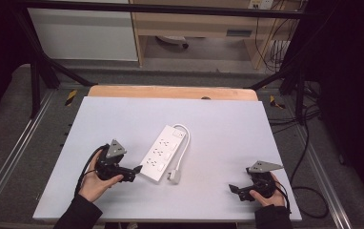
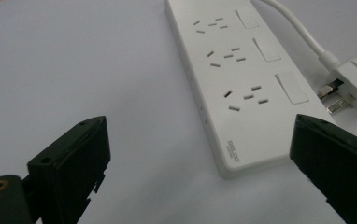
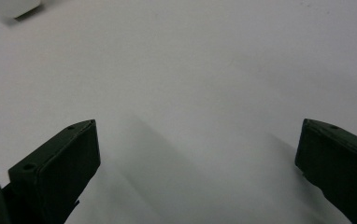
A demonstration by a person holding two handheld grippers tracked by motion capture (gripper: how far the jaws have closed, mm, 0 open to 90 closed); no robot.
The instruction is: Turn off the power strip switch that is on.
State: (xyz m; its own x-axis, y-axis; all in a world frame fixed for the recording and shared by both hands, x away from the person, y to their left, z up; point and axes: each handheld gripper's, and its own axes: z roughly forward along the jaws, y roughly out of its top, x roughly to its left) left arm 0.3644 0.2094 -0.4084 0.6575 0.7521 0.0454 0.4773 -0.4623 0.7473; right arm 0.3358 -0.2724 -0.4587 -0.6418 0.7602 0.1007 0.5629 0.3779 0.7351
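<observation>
A white power strip (image 1: pixel 163 152) with three sockets and three switches lies slantwise in the middle of the white table (image 1: pixel 123 114). Its white cable (image 1: pixel 185 143) loops round to a plug (image 1: pixel 173 175) lying beside its near end. My left gripper (image 1: pixel 136 171) is held low just left of that near end, pointing at it. In the left gripper view the power strip (image 2: pixel 242 88) and plug (image 2: pixel 354 81) lie ahead of the left gripper (image 2: pixel 200 123), whose jaws stand wide apart and touch nothing. My right gripper (image 1: pixel 234 189) rests near the front right; the right gripper (image 3: pixel 195 123) is open over bare table.
A wooden strip (image 1: pixel 170 92) runs along the table's far edge. Black frame posts (image 1: pixel 37 76) stand at the back corners, and cables (image 1: pixel 308 143) trail over the floor at the right. A pale cabinet (image 1: pixel 85 33) stands beyond the table.
</observation>
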